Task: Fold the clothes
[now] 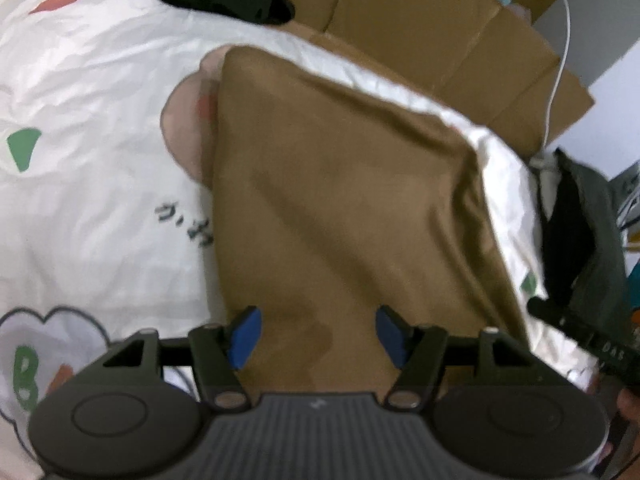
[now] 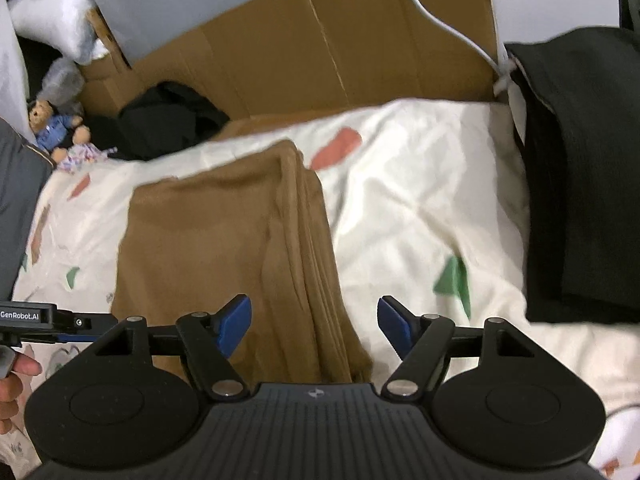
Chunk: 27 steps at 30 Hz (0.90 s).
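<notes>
A brown garment (image 1: 340,200) lies folded into a long rectangle on a white bedsheet (image 1: 100,160) printed with coloured shapes. My left gripper (image 1: 319,336) hovers over the garment's near end, its blue pads (image 1: 246,336) wide apart and empty. In the right wrist view the brown garment (image 2: 224,240) shows its stacked folded edge along its right side. My right gripper (image 2: 314,326) is open above that edge, one pad over the cloth and the other over the bedsheet (image 2: 420,200). Neither gripper holds anything.
Flattened cardboard (image 2: 320,48) stands behind the bed, with a white cable (image 2: 440,20) hanging across it. A folded black garment (image 2: 580,180) lies at the right, dark clothes (image 2: 168,120) and a small teddy bear (image 2: 52,128) at the back left. A hand (image 2: 16,380) shows at the left edge.
</notes>
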Each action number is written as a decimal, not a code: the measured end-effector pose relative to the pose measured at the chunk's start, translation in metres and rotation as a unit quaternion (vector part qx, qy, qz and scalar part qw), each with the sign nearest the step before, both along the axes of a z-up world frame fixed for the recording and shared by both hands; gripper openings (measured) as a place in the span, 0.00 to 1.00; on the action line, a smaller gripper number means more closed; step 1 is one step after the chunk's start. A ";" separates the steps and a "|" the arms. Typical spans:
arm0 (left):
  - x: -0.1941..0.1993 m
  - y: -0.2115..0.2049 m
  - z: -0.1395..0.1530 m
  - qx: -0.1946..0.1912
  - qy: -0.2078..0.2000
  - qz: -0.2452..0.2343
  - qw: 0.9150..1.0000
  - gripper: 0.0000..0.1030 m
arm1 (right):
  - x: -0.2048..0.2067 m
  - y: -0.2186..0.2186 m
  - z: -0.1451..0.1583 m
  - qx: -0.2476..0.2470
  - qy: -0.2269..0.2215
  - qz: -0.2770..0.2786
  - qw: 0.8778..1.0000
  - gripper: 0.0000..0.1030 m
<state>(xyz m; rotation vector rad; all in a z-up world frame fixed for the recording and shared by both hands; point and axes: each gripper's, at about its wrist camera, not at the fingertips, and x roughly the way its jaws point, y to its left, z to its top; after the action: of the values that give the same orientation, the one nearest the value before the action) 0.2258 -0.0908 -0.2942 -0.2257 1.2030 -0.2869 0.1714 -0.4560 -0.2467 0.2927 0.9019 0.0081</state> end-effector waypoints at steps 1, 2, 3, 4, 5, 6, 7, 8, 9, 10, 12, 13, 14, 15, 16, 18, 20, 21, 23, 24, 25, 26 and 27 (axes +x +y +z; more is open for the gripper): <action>-0.003 0.001 -0.003 0.003 0.007 -0.001 1.000 0.65 | -0.001 -0.001 -0.001 -0.002 0.006 -0.003 1.000 0.72; -0.006 0.002 -0.005 0.006 0.013 -0.001 1.000 0.65 | -0.002 -0.002 -0.002 -0.004 0.011 -0.006 1.000 0.72; -0.007 0.003 -0.006 0.009 0.016 -0.001 1.000 0.65 | -0.003 -0.003 -0.003 -0.006 0.016 -0.010 1.000 0.72; -0.009 0.005 -0.009 0.015 0.022 0.001 1.000 0.65 | -0.004 -0.003 -0.005 -0.009 0.022 -0.014 1.000 0.72; -0.010 0.006 -0.011 0.018 0.025 0.003 1.000 0.65 | -0.005 -0.003 -0.006 -0.011 0.026 -0.017 0.999 0.72; -0.012 0.009 -0.015 0.026 0.039 0.008 0.999 0.65 | -0.006 -0.003 -0.007 -0.012 0.029 -0.020 0.999 0.72; -0.013 0.011 -0.016 0.028 0.044 0.010 0.999 0.65 | -0.007 -0.003 -0.007 -0.014 0.032 -0.022 0.999 0.72; -0.013 0.012 -0.017 0.030 0.048 0.012 0.998 0.65 | -0.009 -0.002 -0.007 -0.016 0.034 -0.023 0.999 0.72; -0.015 0.014 -0.018 0.035 0.053 0.015 0.998 0.65 | -0.011 -0.002 -0.007 -0.019 0.036 -0.025 0.999 0.72; -0.016 0.015 -0.018 0.041 0.054 0.017 0.998 0.65 | -0.013 -0.002 -0.008 -0.020 0.037 -0.028 0.999 0.72; -0.018 0.016 -0.016 0.042 0.052 0.018 0.998 0.65 | -0.016 -0.004 -0.007 -0.020 0.039 -0.033 0.998 0.72; -0.018 0.019 -0.012 0.038 0.049 0.020 0.998 0.65 | -0.017 -0.005 -0.007 -0.019 0.039 -0.036 0.998 0.72; -0.018 0.019 -0.011 0.037 0.048 0.020 0.998 0.65 | -0.020 -0.007 -0.006 -0.017 0.037 -0.041 0.998 0.72; -0.019 0.021 -0.007 0.035 0.045 0.023 0.998 0.65 | -0.023 -0.010 -0.004 -0.015 0.033 -0.047 0.998 0.72; -0.019 0.023 -0.002 0.034 0.040 0.027 0.998 0.65 | -0.025 -0.012 -0.002 -0.013 0.030 -0.051 0.998 0.72; -0.020 0.026 0.004 0.026 0.031 0.030 0.999 0.65 | -0.029 -0.016 0.000 -0.007 0.025 -0.059 0.998 0.72; -0.020 0.027 0.007 0.017 0.024 0.031 0.999 0.65 | -0.033 -0.021 0.003 0.002 0.019 -0.067 0.998 0.72; -0.020 0.027 0.007 0.013 0.021 0.031 0.999 0.65 | -0.034 -0.021 0.003 0.004 0.017 -0.067 0.998 0.72; -0.018 0.026 0.006 0.005 0.019 0.029 0.999 0.65 | -0.034 -0.021 0.005 0.005 0.012 -0.060 0.998 0.72; -0.018 0.025 0.005 0.003 0.021 0.027 0.999 0.65 | -0.034 -0.018 0.004 0.002 0.013 -0.054 0.998 0.72; -0.018 0.024 0.002 0.004 0.025 0.024 0.999 0.65 | -0.034 -0.017 0.004 0.001 0.015 -0.051 0.999 0.72; -0.018 0.022 -0.001 0.006 0.029 0.021 0.999 0.65 | -0.033 -0.015 0.002 0.003 0.018 -0.044 0.999 0.72; -0.018 0.020 -0.004 0.007 0.033 0.018 0.999 0.65 | -0.032 -0.013 0.001 0.005 0.021 -0.039 0.999 0.72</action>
<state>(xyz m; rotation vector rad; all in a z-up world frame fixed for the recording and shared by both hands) 0.2082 -0.0710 -0.2979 -0.2449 1.2658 -0.2413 0.1392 -0.4695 -0.2458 0.3380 0.9319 -0.0660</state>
